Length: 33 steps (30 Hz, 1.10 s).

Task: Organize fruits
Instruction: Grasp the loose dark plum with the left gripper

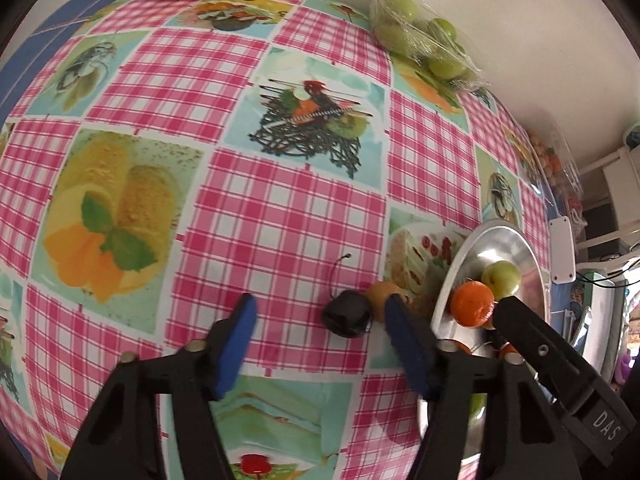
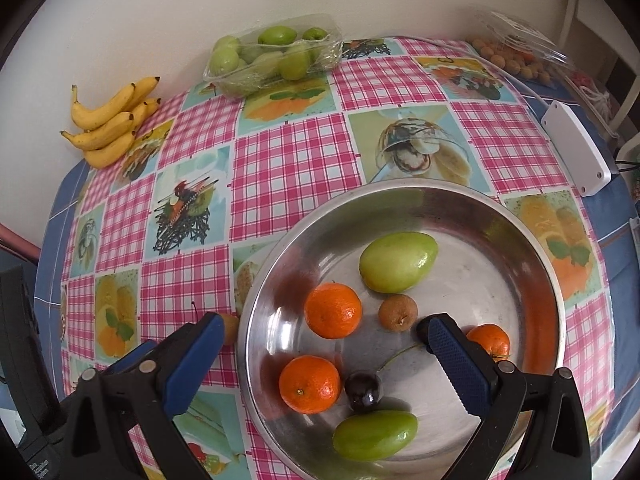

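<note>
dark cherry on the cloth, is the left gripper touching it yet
Apart. In the left wrist view the dark cherry sits on the tablecloth between the open left gripper fingers, cloth showing on both sides.

Both wrist views overlook the steel bowl [image 2: 400, 208] closely.

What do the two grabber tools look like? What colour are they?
Both look alike. The left tool has chunky black plastic arms with small round silver bolts, ending in flat blue fingers. The right tool matches it, and its blue pads have a bumpy texture. From the left camera, the right tool's black body shows white letters "DAS".
</note>
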Available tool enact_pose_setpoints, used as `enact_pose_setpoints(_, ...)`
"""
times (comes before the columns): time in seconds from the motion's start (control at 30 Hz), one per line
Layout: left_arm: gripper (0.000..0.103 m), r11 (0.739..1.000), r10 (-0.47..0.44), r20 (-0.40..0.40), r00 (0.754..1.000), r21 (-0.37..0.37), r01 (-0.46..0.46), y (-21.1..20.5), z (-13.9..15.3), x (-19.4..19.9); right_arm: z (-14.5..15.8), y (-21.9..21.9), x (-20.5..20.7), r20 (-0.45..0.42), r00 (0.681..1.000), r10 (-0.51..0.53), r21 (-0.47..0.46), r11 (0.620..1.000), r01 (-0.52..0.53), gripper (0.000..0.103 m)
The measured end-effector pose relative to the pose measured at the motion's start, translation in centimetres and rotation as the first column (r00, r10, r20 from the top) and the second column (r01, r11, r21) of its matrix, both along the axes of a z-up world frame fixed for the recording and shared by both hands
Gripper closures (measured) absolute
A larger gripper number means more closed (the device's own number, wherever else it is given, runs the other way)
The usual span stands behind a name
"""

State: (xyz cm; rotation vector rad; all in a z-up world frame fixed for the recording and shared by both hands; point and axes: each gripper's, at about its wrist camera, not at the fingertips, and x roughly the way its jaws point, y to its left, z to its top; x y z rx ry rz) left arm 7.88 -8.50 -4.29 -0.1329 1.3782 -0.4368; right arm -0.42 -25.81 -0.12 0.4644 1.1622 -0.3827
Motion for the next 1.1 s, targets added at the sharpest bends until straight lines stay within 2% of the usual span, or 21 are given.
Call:
enact_pose_setpoints(0.2, 0.06, 0.999, -0.005, -0.049, 0.999, -0.053, 0.003, -0.5, -0.7, -0.1, 0.1, 0.1, 0.0, 0.003, 1.0, 0.003, 0.003, 1.0, -0.003, 0.0)
enact_pose_setpoints(0.37, 0.073, 0.997, -0.008, -0.059, 0.998, -0.075, 0.004, -0.7, -0.8, -0.2, 0.0, 0.2, 0.1, 0.001, 1.0, 0.007, 0.005, 1.0, -0.007, 0.0)
enact_pose_setpoints(0.73, 0.074, 0.997, -0.005, -0.047, 0.999, -0.071, 0.001, 0.1, -0.4, -0.2, 0.0, 0.3, 0.1, 0.001, 1.0, 0.005, 0.009, 1.0, -0.005, 0.0)
enact_pose_setpoints(0.93, 0.074, 0.992, 0.063, -0.067, 0.996, -0.101, -0.07, 2.4, -0.4, 0.7, -0.1, 0.9, 0.4, 0.001, 1.0, 0.03, 0.01, 1.0, -0.03, 0.0)
enact_pose_setpoints(1.1, 0.074, 0.99, 0.126, -0.014, 0.992, -0.06, -0.126, 4.6, 0.7, 1.3, 0.3, 2.3, 1.0, 0.016, 0.996, 0.088, -0.01, 0.996, -0.087, 0.0)
